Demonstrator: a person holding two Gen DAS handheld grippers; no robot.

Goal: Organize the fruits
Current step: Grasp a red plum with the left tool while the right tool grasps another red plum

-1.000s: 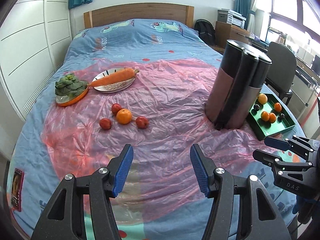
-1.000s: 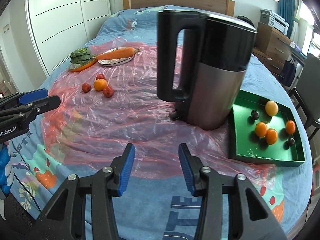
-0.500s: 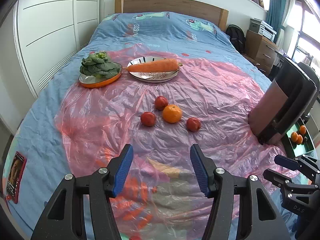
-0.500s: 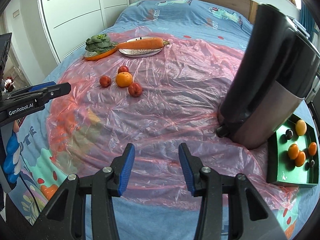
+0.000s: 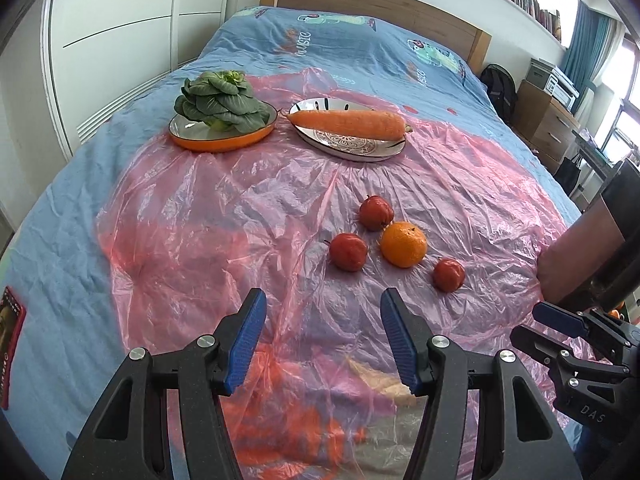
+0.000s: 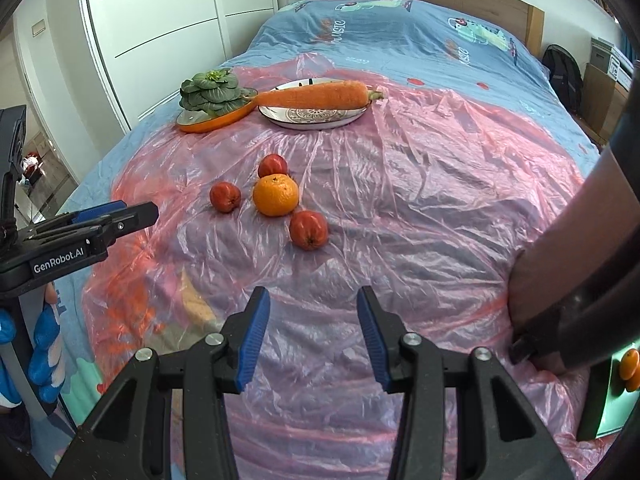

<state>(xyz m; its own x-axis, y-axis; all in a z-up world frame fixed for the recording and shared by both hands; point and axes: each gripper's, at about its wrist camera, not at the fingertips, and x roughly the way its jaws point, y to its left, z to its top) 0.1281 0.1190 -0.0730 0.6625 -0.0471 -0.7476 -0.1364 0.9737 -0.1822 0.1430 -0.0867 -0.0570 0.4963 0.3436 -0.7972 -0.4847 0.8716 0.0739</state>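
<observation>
An orange (image 5: 403, 244) (image 6: 276, 194) lies on the pink plastic sheet (image 5: 248, 216) with three small red fruits around it: one behind (image 5: 375, 213) (image 6: 273, 165), one to its left (image 5: 348, 252) (image 6: 225, 197), one at its near right (image 5: 449, 275) (image 6: 308, 230). My left gripper (image 5: 322, 340) hovers open and empty short of the fruits. Nothing sits between the jaws of my right gripper (image 6: 312, 336), which is open above the sheet, nearer than the fruits. A green tray's corner (image 6: 612, 396) with an orange (image 6: 629, 363) shows at the right edge.
An orange dish of leafy greens (image 5: 222, 102) and a patterned plate (image 5: 352, 146) bearing a carrot (image 5: 348, 124) stand at the far side. A tall steel and black kettle (image 5: 588, 248) (image 6: 568, 272) stands close on the right. The bed's edge drops off at left.
Both grippers have swung leftward and sunk toward the loose fruits, which now look larger. The kettle and the green tray have slid to the right edge of both views.
</observation>
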